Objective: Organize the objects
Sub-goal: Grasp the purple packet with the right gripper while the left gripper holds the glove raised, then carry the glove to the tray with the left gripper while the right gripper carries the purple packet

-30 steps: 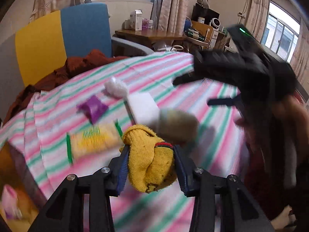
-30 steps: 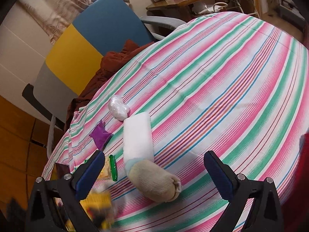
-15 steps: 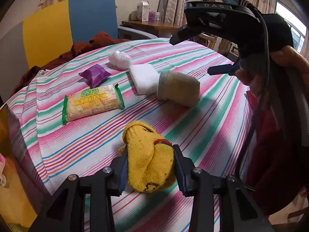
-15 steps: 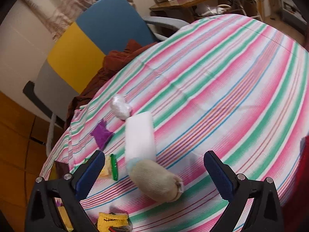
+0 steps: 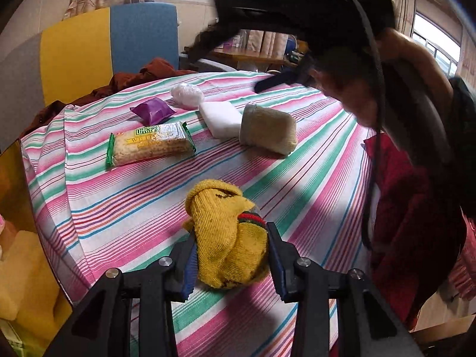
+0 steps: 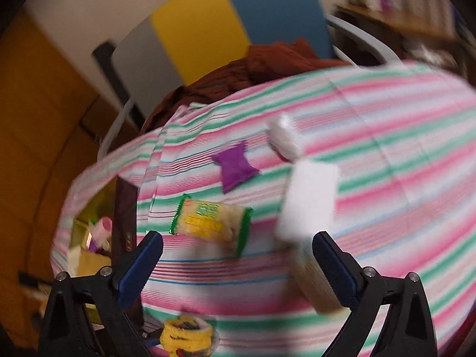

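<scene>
On a round table under a pink, green and white striped cloth (image 5: 297, 172), several small items laid out, a blue-and-yellow padded chair (image 5: 110, 47) draped with a rust-brown garment (image 5: 154, 70) just behind. Largest of the items: a beige rolled sock (image 5: 269, 132) touching a white rectangular foam block (image 5: 221, 116); beside these, a green-edged clear packet of yellow biscuits (image 5: 150, 147); then a crumpled white plastic wad (image 5: 187, 95) and a purple foil sachet (image 5: 151, 110). Near the table edge, a yellow knitted sock with a red-and-green band (image 5: 229, 238), pinched at its sides by the left gripper (image 5: 230, 260). Right gripper (image 6: 238, 267) spread wide, holding nothing, blurred above the biscuit packet. Probably best to set the yellow sock down next to the beige one, grouping like with like: low carry, gentle squeeze so the knit does not slip, release only once resting on the cloth.
</scene>
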